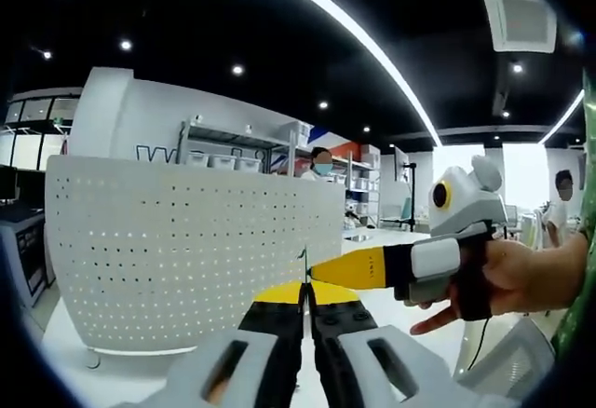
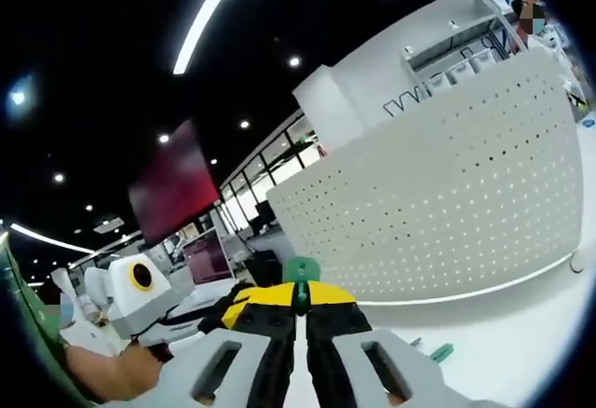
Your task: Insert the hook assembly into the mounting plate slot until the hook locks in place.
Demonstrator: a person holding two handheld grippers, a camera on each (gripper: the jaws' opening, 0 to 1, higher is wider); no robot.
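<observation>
Closest to the lens, the left gripper [image 1: 305, 307] has its black-and-yellow jaws pressed together, and a thin dark-green sliver [image 1: 303, 261] pokes up from their tips — what it is, I cannot tell from here. Coming in from the right of the left gripper view, the right gripper [image 1: 321, 273] lies almost level, its yellow nose meeting the left tips, with the person's hand [image 1: 494, 282] wrapped around its body. Switch to the right gripper view and those jaws are closed too, nipping a small green hook piece [image 2: 301, 273] that stands up just above the tips. Behind both, the white perforated mounting plate [image 1: 186, 240] stands upright on the white tabletop [image 2: 521, 333], curving away, its rows of holes facing the grippers. So the plate lies straight ahead of the jaws, past the tips, and the hook's long axis looks roughly upright against that face — my read is that the right gripper holds the part that has to travel forward into a slot. A small green piece [image 2: 441, 352] lies loose on the table, near the plate's foot.
</observation>
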